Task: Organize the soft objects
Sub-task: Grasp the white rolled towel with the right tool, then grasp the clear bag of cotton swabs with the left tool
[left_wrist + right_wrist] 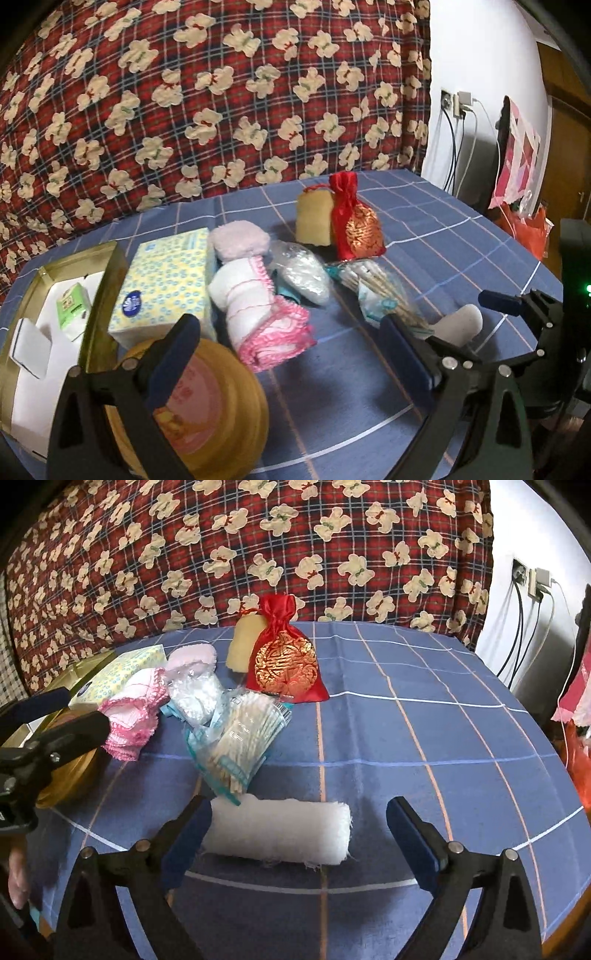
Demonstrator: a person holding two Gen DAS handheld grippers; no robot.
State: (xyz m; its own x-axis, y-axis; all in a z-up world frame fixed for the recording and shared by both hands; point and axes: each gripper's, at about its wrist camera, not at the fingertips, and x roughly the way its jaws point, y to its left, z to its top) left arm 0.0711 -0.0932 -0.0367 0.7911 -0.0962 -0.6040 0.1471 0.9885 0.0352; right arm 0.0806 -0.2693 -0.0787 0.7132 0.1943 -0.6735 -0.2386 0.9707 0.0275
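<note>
Two grippers work over a blue checked tablecloth (424, 236), and from the left wrist view the left gripper (291, 332) stands with its jaws wide apart and nothing between them, hovering just in front of a pink-edged folded cloth (266, 317) and beside a round yellow tin (207, 398). Behind these sit a yellow tissue box (162, 280), a pale pink towel roll (236, 238), a clear plastic packet (306, 273), a bag of wooden sticks (376, 291), a red drawstring pouch (354, 221) touching a beige pouch (312, 218), and an open gold box (107, 280) at the far left. From the right wrist view the right gripper (295, 823) is likewise spread, its left pad just beside one end of a white rolled towel (277, 830) and its right pad well clear of the other end; the pads do not press on it. That roll lies on its side near the table's front, apart from the cluster, fluffy with frayed ends, and it will likely squash under grip. My judgement is that the step in hand concerns this roll, either just set down or about to be taken; which one I cannot tell. A next grasp would call for centring the jaws across its narrow girth.
</note>
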